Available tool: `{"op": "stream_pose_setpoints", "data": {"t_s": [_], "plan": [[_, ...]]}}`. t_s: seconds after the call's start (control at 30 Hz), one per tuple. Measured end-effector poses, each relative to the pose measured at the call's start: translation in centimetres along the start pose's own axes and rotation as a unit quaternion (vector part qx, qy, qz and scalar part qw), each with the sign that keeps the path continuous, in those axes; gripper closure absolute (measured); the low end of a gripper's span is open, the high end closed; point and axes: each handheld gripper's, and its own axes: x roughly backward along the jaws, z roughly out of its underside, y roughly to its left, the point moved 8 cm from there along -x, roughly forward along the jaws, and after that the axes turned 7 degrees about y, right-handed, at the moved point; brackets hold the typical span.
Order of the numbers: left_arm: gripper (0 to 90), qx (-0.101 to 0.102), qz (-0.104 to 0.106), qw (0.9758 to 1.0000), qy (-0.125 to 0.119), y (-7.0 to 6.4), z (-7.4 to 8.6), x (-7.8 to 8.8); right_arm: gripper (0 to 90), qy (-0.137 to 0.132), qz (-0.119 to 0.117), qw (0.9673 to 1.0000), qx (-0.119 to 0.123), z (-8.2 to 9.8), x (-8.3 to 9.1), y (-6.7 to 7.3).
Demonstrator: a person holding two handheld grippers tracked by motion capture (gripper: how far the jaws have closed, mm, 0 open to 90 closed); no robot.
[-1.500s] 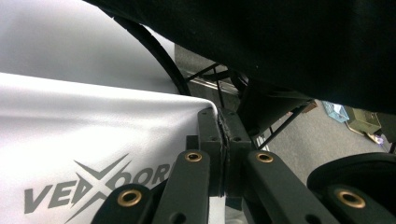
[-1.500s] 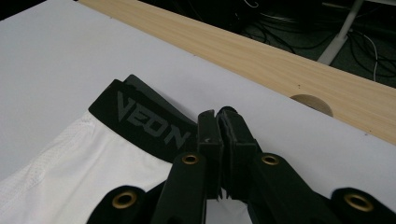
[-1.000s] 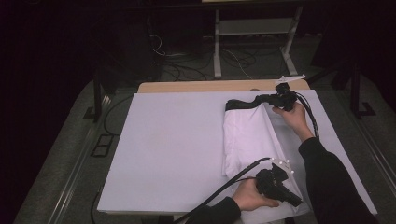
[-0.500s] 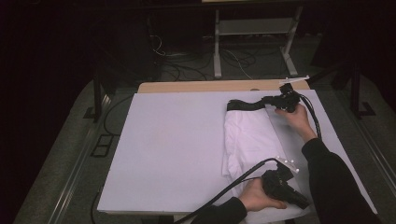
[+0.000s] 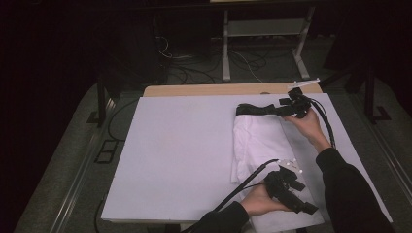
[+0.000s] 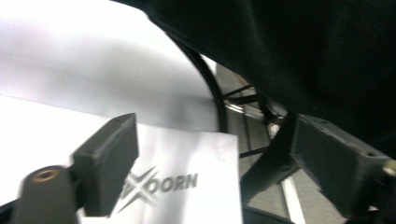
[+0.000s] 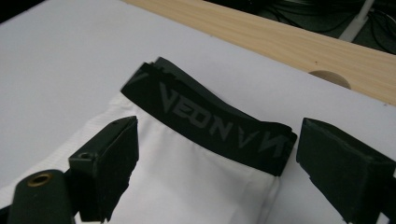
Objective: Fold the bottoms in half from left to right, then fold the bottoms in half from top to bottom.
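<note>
Both grippers' jaws just opened off the folded white shorts [image 5: 257, 145], right gripper [image 5: 295, 104] released beside their black waistband [image 7: 210, 119] at the far end, left gripper [image 5: 290, 188] released over the near hem, shorts flat on the white table cover [image 5: 180, 145].

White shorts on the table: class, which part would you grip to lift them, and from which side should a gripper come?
Probably the black waistband of the shorts. It is a thick, raised folded strip at the far end, standing proud of the white sheet, so jaws can close across it. Come from the far right corner, where the right gripper already faces it, jaws open and just opened, with nothing pressed between them.
</note>
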Motion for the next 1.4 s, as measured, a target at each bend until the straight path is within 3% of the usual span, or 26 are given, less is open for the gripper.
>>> {"op": "stream_pose_setpoints", "data": {"t_s": [0.07,0.17,0.5,0.83,1.4], "plan": [[7.1,-0.005,-0.008,1.0,-0.001,0.2,0.0,0.6,1.7,-0.001,0.003,1.0,-0.008,0.0,0.1,0.2],[0.0,-0.006,-0.016,0.9999,-0.002,0.6,0.1,1.4,0.0,-0.005,0.009,0.9998,-0.017,0.2,0.2,0.2],[0.0,-0.01,-0.056,0.9984,-0.004,2.1,0.8,4.0,0.0,-0.016,0.011,0.9996,-0.02,0.7,1.2,0.8],[0.0,0.004,-0.078,0.9965,-0.029,3.2,0.6,6.3,0.0,-0.026,0.016,0.9993,-0.021,1.7,2.6,1.4],[0.0,0.012,-0.123,0.9909,-0.053,5.8,0.0,10.1,0.0,-0.038,0.003,0.9989,-0.026,2.4,3.4,1.9]]}}
